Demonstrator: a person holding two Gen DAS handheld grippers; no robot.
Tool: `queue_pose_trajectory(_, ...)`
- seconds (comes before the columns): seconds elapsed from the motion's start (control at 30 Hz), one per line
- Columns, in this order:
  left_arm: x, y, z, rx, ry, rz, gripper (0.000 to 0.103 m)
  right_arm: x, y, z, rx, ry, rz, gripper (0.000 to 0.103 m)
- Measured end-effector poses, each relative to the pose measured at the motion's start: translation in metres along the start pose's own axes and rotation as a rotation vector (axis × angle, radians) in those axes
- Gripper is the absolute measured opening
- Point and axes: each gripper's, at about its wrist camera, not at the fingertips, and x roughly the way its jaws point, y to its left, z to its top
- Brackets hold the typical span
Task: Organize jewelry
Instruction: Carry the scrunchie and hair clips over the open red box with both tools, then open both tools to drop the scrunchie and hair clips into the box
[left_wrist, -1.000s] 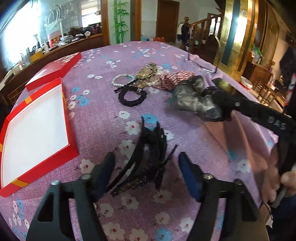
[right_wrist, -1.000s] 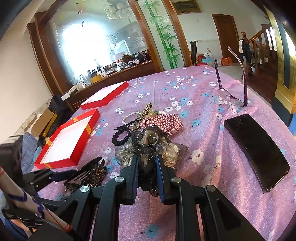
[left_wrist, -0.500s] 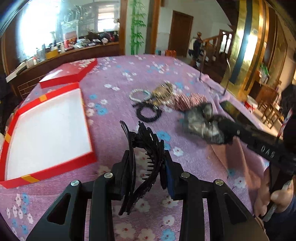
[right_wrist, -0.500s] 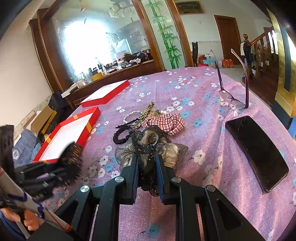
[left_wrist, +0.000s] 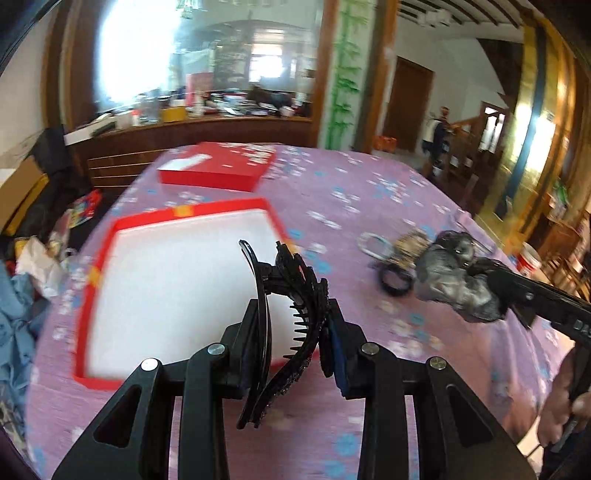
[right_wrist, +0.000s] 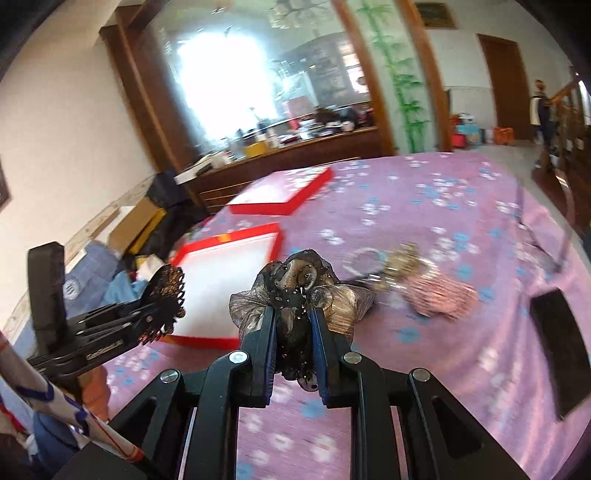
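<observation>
Since the earlier frames, both grippers had lifted off the counter (left_wrist: 369, 192) and swung left toward the open red box (left_wrist: 177, 288), and the left gripper's jaws had closed onto the clip that had lain loose between them. The left gripper (left_wrist: 291, 350) was partly closed, pinching a black toothed hair clip (left_wrist: 291, 295) that stood up between its pads, held in the air over the near right corner of the box's white interior. The right gripper (right_wrist: 293, 343) was nearly closed, clamped on a grey-brown gauzy hair bow with dark beading (right_wrist: 299, 291), also lifted clear of the purple flowered cloth. In the left wrist view this bow (left_wrist: 454, 277) hung to the right of the clip, well apart from it. A heap of jewelry (right_wrist: 402, 266) lay farther right on the counter: a pearl bracelet, a gold piece, a black ring and a red checked scrunchie, all blurred. The box lid (left_wrist: 218, 171) sat at the far left edge. A dark phone (right_wrist: 557, 336) lay near the right edge.
</observation>
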Motion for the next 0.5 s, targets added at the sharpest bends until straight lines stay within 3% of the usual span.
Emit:
queue_pose_trajectory(0.23, 0.009, 0.078, 0.028, -0.083, 0.014, 0.075, 0.032, 0.054, 0.052, 0.035, -0.055, 0.063, 0.071, 0.019)
queue_pose_trajectory(0.5, 0.062, 0.143, 0.062, -0.159, 0.075, 0.112, 0.032, 0.147, 0.107, 0.073, -0.088, 0.153, 0.091, 0.020)
